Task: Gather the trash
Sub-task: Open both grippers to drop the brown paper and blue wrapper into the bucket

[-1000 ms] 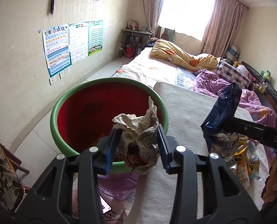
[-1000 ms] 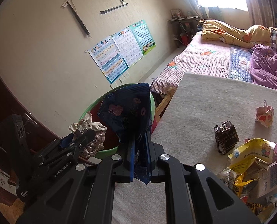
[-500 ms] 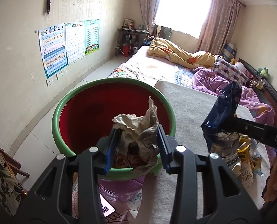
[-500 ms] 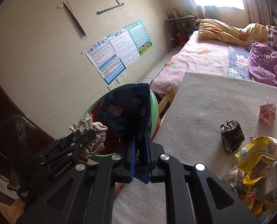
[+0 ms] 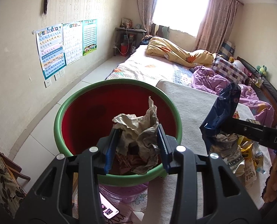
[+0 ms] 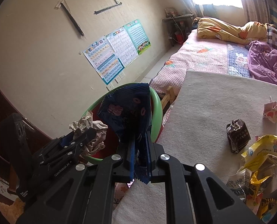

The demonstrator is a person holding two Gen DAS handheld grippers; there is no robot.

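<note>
My left gripper (image 5: 137, 140) is shut on a crumpled brown paper wad (image 5: 140, 130) and holds it over the near rim of a green basin with a red inside (image 5: 93, 112). My right gripper (image 6: 140, 145) is shut on a dark blue snack wrapper (image 6: 127, 112), held above the table's left edge beside the basin (image 6: 156, 100). The wrapper (image 5: 222, 112) and right gripper also show at the right of the left wrist view. The wad (image 6: 90, 128) and left gripper (image 6: 76, 136) show at the left of the right wrist view.
A grey-covered table (image 6: 203, 112) holds a dark crushed carton (image 6: 238, 138), a small pink carton (image 6: 272, 110) and a heap of yellow and white wrappers (image 6: 259, 168). The basin sits on a purple stool (image 5: 127, 192). A bed (image 5: 157, 69) lies beyond. A chair (image 5: 2, 175) stands at left.
My left gripper has moved forward with the paper wad, from before the basin to over its near rim. The right gripper has drifted slightly with the blue wrapper.
</note>
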